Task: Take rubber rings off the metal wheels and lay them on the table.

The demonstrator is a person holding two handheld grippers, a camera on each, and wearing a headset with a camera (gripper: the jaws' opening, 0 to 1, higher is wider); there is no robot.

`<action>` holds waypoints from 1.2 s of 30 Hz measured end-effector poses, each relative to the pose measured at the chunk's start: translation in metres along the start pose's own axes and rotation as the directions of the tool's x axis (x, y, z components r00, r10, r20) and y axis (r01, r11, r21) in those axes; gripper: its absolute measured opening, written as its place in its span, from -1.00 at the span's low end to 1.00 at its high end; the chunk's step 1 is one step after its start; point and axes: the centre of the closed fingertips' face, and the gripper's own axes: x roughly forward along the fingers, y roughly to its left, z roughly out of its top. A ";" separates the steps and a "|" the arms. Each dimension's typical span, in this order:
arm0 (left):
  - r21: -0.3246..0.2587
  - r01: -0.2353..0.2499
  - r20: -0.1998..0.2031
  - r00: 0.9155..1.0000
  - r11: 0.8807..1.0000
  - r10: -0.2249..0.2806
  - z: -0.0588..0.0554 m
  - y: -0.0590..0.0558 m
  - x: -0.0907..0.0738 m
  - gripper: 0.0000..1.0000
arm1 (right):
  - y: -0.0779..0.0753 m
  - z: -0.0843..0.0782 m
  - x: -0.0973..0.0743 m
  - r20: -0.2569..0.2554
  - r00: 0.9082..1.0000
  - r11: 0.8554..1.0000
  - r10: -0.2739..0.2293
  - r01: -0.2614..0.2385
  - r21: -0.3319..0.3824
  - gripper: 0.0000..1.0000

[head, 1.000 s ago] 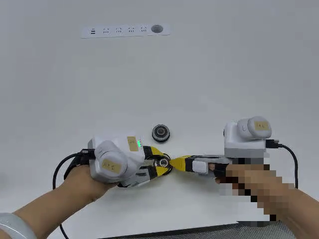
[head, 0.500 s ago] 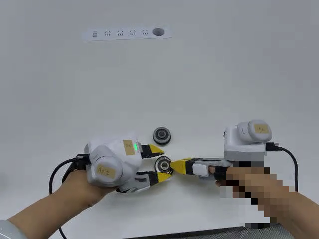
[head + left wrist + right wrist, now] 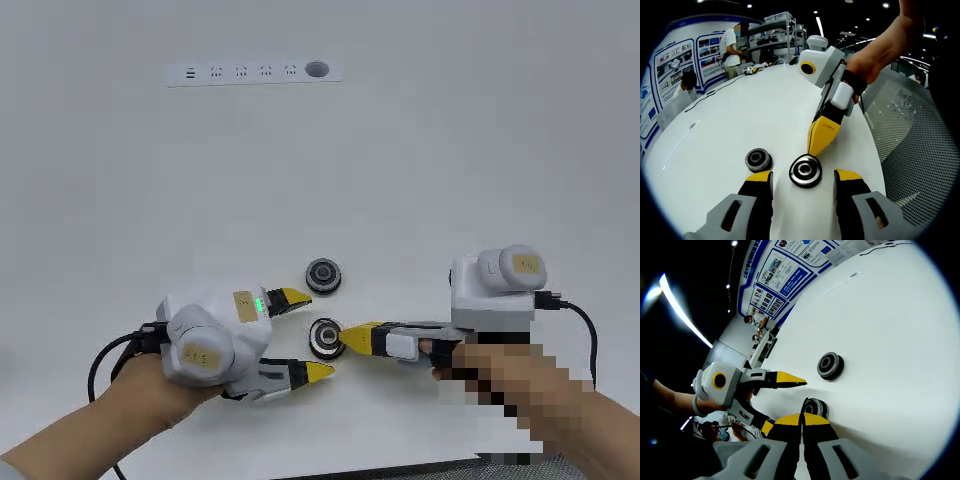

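Two metal wheels with black rubber rings are on the white table. The near wheel (image 3: 326,338) (image 3: 806,171) (image 3: 816,407) is between the wide-apart jaws of my open left gripper (image 3: 309,335) (image 3: 804,176), which does not touch it. My right gripper (image 3: 346,338) (image 3: 802,416) comes in from the right with its yellow jaws shut. They pinch a thin black strip of the rubber ring (image 3: 805,405) at that wheel's rim. I cannot tell whether the wheel rests on the table. The second wheel (image 3: 323,275) (image 3: 758,160) (image 3: 830,365) lies alone just beyond.
A white power strip (image 3: 253,71) lies at the table's far side. Black cables trail from both grippers toward the front edge (image 3: 400,465). A mesh floor (image 3: 910,150) runs beside the table, and people stand at shelves (image 3: 775,30) far off.
My left gripper has opened, let go of the near wheel and drawn back to the left. The right gripper stays shut at the wheel's rim.
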 end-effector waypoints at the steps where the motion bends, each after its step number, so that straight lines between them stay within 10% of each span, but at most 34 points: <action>1: -0.001 -0.001 -0.001 1.000 1.000 0.001 -0.001 0.000 0.000 0.01 | 0.000 0.000 0.000 0.000 1.000 1.000 0.001 -0.001 0.000 -0.97; 19: -0.042 -0.033 0.003 0.999 0.999 0.033 -0.008 0.003 -0.007 0.16 | 0.002 0.008 -0.013 0.043 0.999 1.000 0.008 -0.009 0.015 -0.97; 36: -0.063 -0.048 0.008 0.999 0.997 0.049 -0.011 0.005 -0.011 0.18 | -0.030 0.025 -0.042 0.128 0.989 0.996 -0.070 0.062 0.064 -0.97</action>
